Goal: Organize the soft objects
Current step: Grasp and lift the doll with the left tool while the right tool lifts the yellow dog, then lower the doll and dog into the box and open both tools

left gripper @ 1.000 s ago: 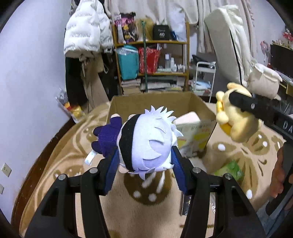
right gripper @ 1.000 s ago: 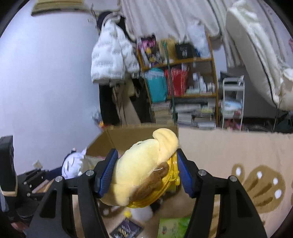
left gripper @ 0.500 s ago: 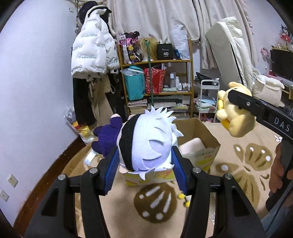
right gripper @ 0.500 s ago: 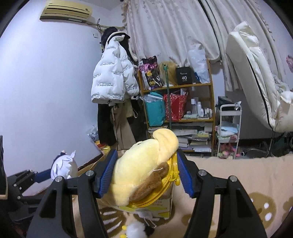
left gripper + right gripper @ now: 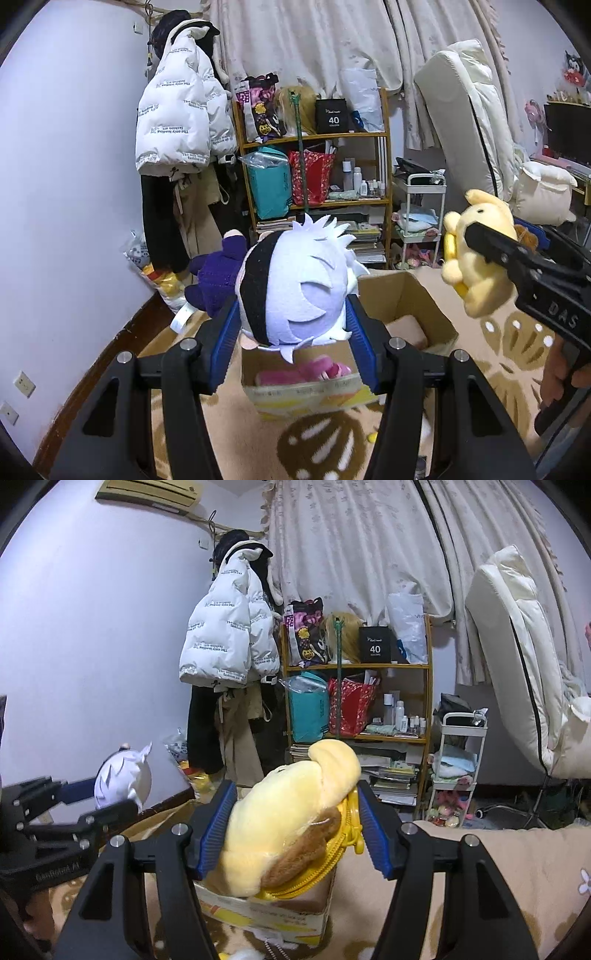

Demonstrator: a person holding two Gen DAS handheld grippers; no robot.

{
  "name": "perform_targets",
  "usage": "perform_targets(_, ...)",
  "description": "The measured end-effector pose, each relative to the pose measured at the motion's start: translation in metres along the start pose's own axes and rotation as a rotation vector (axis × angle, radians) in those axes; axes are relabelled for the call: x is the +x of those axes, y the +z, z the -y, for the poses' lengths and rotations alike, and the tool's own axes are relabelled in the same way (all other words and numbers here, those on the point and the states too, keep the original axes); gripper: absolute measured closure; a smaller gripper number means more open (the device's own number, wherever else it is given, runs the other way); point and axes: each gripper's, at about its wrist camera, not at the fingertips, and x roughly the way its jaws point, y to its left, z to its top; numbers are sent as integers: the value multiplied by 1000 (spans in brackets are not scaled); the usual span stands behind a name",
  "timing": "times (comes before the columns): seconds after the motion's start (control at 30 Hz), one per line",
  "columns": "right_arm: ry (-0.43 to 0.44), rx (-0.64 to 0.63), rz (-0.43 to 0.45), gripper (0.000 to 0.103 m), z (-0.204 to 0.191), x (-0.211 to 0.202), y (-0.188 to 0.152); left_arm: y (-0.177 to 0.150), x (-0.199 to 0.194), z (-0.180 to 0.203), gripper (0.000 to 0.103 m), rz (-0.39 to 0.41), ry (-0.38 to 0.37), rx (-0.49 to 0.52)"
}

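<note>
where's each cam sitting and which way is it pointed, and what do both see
Left wrist: on the left claw, facing the shelf; claw shut on the white-haired plush above the cardboard box; a hand at right.
Right wrist: on the right claw, facing the same shelf; shut on the yellow plush.
Shared: shelf, white jacket, box, both plushes, each other's claw.

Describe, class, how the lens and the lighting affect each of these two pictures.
Left wrist view: fisheye bends the wall and shelf, black corners crop the frame; the white-haired doll in the left claw is sharp under even indoor light. Right wrist view: same curvature; the yellow plush in the right claw looks slightly soft, the curtain bright.
</note>
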Motion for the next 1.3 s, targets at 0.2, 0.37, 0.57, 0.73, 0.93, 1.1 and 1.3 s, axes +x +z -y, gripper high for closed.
perform_targets(0.2, 2, 31, -7, 35, 6, 12, 3, 8, 15, -4, 48, 2, -7, -10)
perform_targets(0.37, 17, 51, -20, 35, 9, 24, 5, 4, 29, -6, 48, -17, -8, -13)
perform_targets(0.57, 27, 24, -55, 33, 5, 49, -1, -6, 52, -11, 48, -63, -12, -36)
perform_targets(0.73, 51, 31, -116, 33, 4, 67, -18, -13, 68, -14, 47, -94, -34, -48)
perform_targets(0.93, 106, 25, -194, 33, 1, 85, -35, -27, 87, -8, 46, -151, -68, -27)
perform_targets(1.1, 127, 49, -273, 30, 2, 99, -52, -34, 93, -3, 41, -178, -73, -23)
perform_targets(1.3, 163, 120, -305, 30, 7, 103, -59, -43, 93, 3, 37, -208, -59, -1)
